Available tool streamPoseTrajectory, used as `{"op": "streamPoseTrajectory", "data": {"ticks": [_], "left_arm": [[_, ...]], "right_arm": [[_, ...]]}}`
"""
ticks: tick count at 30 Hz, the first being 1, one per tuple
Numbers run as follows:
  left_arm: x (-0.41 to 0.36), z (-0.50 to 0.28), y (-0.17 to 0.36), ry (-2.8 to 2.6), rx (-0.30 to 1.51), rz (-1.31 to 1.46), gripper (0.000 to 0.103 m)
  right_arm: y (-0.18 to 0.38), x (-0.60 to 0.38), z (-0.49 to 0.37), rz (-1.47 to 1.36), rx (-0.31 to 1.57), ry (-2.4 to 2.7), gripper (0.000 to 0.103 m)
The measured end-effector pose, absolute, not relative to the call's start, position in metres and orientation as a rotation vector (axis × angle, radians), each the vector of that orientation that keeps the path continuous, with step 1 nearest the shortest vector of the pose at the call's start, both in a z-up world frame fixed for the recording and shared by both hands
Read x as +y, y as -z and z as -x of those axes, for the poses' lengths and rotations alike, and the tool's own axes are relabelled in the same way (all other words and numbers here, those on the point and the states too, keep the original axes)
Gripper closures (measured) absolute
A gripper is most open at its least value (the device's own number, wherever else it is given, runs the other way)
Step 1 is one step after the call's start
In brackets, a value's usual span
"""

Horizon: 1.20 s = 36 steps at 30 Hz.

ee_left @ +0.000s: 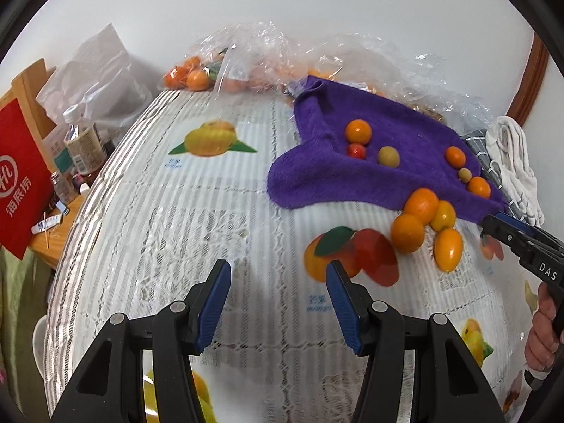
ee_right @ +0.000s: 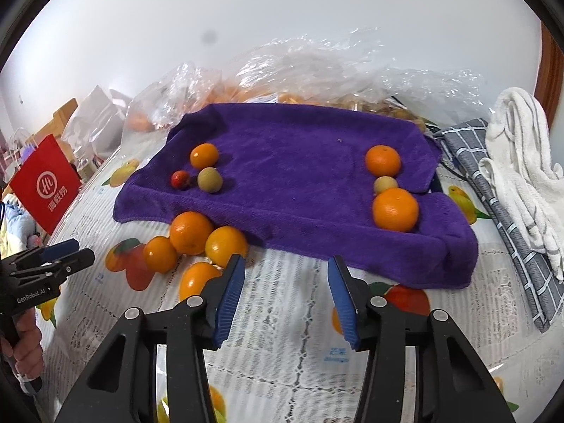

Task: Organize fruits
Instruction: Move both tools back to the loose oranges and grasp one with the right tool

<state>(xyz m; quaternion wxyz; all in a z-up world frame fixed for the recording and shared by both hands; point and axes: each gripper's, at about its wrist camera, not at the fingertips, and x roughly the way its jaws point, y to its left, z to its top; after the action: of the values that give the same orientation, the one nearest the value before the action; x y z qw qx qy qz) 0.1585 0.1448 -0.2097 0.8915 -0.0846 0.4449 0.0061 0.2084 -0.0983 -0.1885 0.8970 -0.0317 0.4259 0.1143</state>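
White wall (ee_right: pixel 282 17); wooden door frame (ee_left: pixel 528 81).

Left tool (ee_left: pixel 278 303) and right tool (ee_right: pixel 286 294) both parted, empty

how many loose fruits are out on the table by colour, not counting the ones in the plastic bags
Orange or yellow-orange: 7, three on the purple towel (e.g.) and four in a cluster on the tablecloth in front of it (e.g.)
Green-brown: 2 (e.g.)
Red: 1
Total: 10
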Motion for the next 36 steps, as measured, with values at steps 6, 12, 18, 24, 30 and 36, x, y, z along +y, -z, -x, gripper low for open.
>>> {"op": "streamPoseTrajectory", "data": {"ticks": [6,12,18,24,30,36], "left_arm": [[0.148,-0.155,0.214,-0.019,0.924,0.175,0.049],[0.152,-0.155,0.216,-0.018,0.930,0.187,0.049],[0.151,-0.155,0.215,-0.008,0.933,0.181,0.049],[0.152,-0.155,0.215,-0.001,0.932,0.194,0.049],[0.156,-0.156,0.215,0.003,0.931,0.205,0.049],[0.155,-0.158,0.215,0.009,0.930,0.211,0.049]], "right_arm": [[0.194,-0.091,-0.207,0.051,0.906,-0.269,0.060],[0.199,-0.076,-0.203,0.045,0.921,-0.326,0.061],[0.206,-0.061,-0.202,0.038,0.934,-0.369,0.061],[0.211,-0.051,-0.207,0.027,0.967,-0.411,0.060],[0.224,-0.035,-0.213,0.039,1.016,-0.448,0.060],[0.223,-0.033,-0.209,0.059,0.986,-0.454,0.072]]}}
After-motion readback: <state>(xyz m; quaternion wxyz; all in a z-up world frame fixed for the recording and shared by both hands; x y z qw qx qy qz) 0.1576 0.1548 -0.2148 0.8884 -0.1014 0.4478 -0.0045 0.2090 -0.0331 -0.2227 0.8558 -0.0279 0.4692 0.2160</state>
